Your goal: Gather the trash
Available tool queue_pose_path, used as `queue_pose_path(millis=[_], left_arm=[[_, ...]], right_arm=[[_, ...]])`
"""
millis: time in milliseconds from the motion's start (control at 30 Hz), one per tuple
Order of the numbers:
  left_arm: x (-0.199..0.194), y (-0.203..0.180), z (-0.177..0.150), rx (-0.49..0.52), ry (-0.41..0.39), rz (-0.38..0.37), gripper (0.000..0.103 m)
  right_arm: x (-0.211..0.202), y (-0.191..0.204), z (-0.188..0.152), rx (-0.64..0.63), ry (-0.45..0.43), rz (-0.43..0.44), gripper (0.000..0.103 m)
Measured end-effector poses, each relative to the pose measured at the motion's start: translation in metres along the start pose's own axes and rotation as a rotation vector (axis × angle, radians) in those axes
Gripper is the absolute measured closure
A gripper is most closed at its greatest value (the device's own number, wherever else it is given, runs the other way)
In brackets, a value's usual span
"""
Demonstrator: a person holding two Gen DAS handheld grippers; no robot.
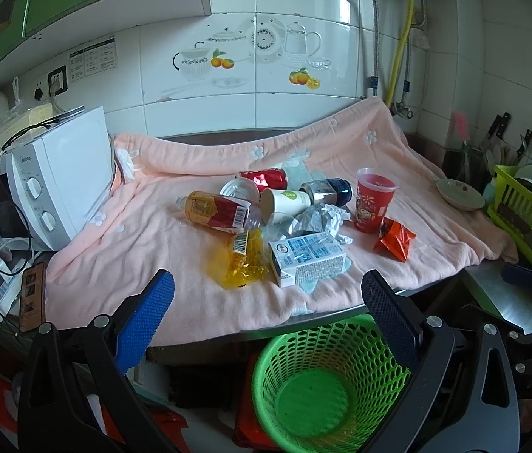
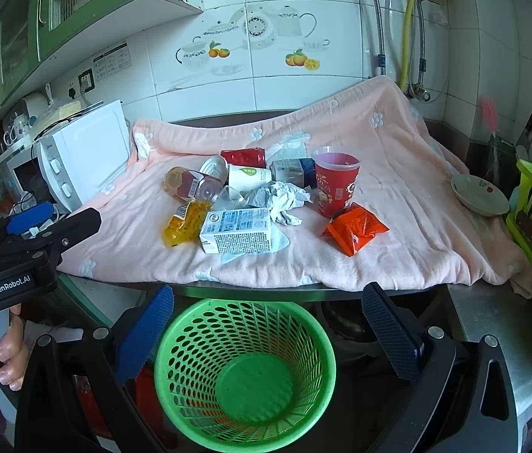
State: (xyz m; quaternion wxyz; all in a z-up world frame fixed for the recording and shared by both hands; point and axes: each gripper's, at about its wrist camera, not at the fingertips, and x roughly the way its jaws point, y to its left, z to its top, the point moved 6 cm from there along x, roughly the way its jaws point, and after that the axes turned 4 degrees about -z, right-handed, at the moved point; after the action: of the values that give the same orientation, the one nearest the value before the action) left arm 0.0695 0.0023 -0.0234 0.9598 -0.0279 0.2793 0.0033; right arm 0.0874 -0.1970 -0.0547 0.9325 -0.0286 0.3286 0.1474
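The trash sits in a loose heap at the centre of both views, on the pink blanket that covers the counter. The milk carton lies nearest the front edge; it looks light and stiff, with flat sides that would suit a pinch across its short width. The yellow wrapper beside it and the orange snack packet to the right are thin and crinkly, likely slippery, best nipped at a fold. The crumpled paper is soft and would crush under any grip. The cans, bottle and paper cup behind lie on their sides and may roll (the red plastic cup stands upright and could tip).

The green basket waits empty below the counter edge, at the bottom of both frames.

The left gripper and the right gripper both hang back from the counter, level, jaws spread wide with nothing between them. A hand holds the left gripper's handle at the lower left of the right wrist view.
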Motion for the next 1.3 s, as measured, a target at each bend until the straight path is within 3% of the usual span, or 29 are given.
queue_pose_path(millis=[1300], left_arm=[[-0.020,0.009,0.024,-0.024,-0.074,0.010,0.005]], right_arm=[[-0.008,0.007,0.007,-0.021,-0.018,-0.006,0.006]])
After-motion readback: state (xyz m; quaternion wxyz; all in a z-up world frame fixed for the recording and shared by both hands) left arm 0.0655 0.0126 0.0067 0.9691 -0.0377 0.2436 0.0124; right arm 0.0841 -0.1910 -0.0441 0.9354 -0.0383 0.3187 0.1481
